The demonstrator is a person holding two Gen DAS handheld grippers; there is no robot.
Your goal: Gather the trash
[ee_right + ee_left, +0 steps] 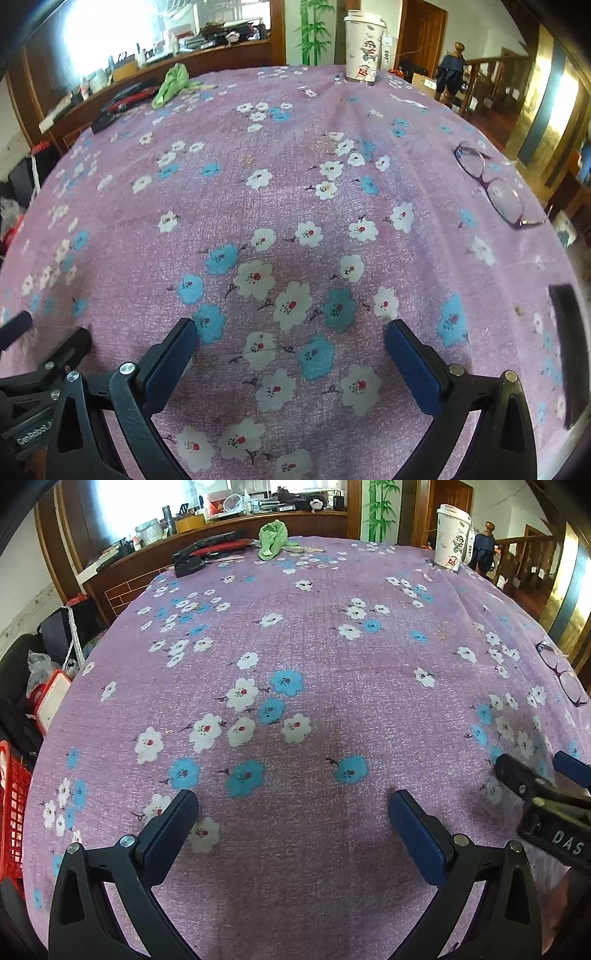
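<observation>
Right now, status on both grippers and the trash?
Left gripper open, empty. Right gripper open, empty. Likely trash: paper cup upright at far edge. Glasses lie right of the path; green cloth far left.

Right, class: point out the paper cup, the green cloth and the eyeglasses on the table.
Paper cup [362,48]: right wrist view, middle of its printed side.
Green cloth [272,539]: left wrist view, centre of the crumpled bundle.
Eyeglasses [504,199]: right wrist view, on the nearer lens.
</observation>
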